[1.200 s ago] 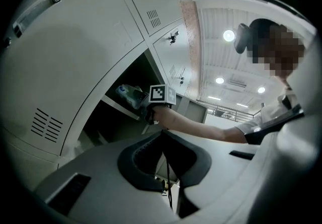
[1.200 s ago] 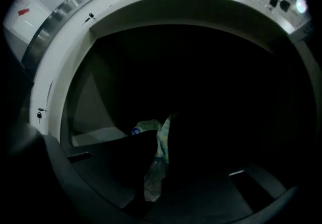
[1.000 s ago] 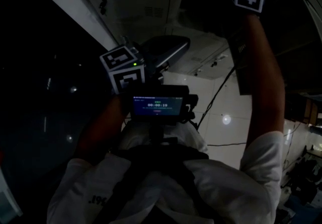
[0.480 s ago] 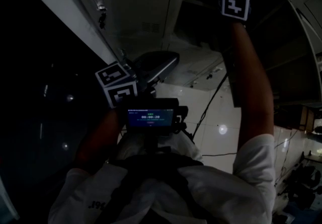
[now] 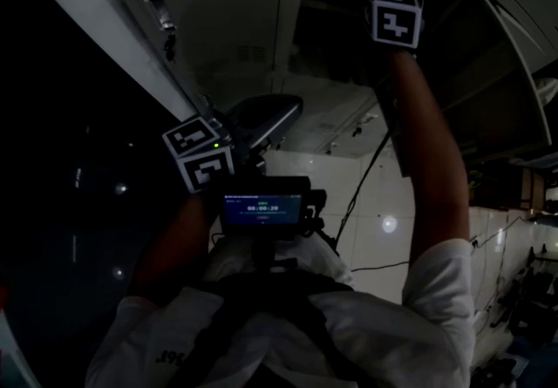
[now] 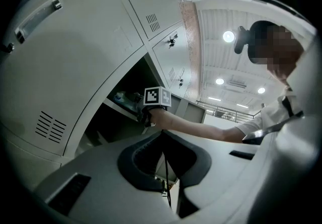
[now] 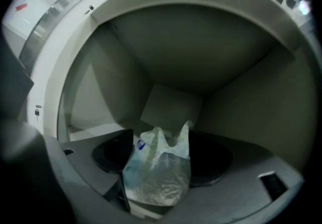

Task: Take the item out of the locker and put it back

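Observation:
A crumpled clear plastic bag [image 7: 157, 172] with blue print stands on the floor of the open locker compartment [image 7: 201, 57]. It sits between the jaws of my right gripper [image 7: 162, 190]. Those jaws are opening, and their pads stand off the bag. In the head view only this gripper's marker cube [image 5: 394, 18] shows, raised into the dark locker. The left gripper view shows the same cube [image 6: 157, 96] at the compartment mouth, with the bag [image 6: 123, 98] behind it. My left gripper [image 6: 166, 188] hangs lower, outside the locker, shut with nothing in it.
Closed grey locker doors [image 6: 90, 57] with vent slots and a handle [image 6: 37, 14] surround the open compartment. A small lit screen [image 5: 261, 207] sits on the person's chest. A cable [image 5: 375, 164] runs across the pale tiled floor below.
My right gripper's cube has moved up and to the left, deeper toward the locker. The left gripper has drifted slightly left.

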### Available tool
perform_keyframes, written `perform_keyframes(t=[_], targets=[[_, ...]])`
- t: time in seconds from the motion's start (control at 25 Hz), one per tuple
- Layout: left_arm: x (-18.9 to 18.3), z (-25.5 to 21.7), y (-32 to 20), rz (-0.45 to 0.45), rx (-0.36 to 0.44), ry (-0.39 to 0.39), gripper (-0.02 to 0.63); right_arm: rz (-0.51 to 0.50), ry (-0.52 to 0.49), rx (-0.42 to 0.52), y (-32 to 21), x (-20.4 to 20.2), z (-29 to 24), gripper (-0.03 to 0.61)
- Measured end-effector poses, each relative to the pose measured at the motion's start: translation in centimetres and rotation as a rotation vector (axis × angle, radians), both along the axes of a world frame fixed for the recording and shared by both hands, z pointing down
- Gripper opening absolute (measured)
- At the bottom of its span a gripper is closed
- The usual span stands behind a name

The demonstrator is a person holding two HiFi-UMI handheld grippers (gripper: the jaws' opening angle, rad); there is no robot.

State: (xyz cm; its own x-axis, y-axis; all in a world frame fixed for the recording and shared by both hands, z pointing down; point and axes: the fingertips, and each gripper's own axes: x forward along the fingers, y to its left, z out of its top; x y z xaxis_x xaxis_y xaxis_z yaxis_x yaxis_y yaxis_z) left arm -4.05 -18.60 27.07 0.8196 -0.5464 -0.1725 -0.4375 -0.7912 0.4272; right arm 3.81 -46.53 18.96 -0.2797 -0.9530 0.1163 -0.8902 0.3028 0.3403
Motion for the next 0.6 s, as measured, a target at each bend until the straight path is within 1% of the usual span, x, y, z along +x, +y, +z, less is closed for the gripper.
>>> perform_keyframes(t=[0.08,0.2,0.36,0.52,0.6], targets=[[0.1,0.3,-0.1,0.010,-0.001,0.003,0.000,-0.023,0.017,-0.010,0.1,-0.3,0.7,0.322],[0.3,0.6,-0.1,0.024,-0.001,0.006,0.000,-0.047,0.050,-0.068,-0.5,-0.8,2.5,0.322],[0.6,1.1,0.1,0.038,-0.009,0.002,0.000,-0.024,0.045,-0.161,-1.8,-0.8,4.7,0.322],[0.9,1.2,0.4,0.042,-0.013,-0.007,0.000,0.003,0.031,-0.221,-3.2,-0.5,6.1,0.323],[0.7,1.1,0.5,0.033,-0.015,-0.007,0.000,0.008,0.024,-0.244,-3.6,-0.3,6.2,0.341]])
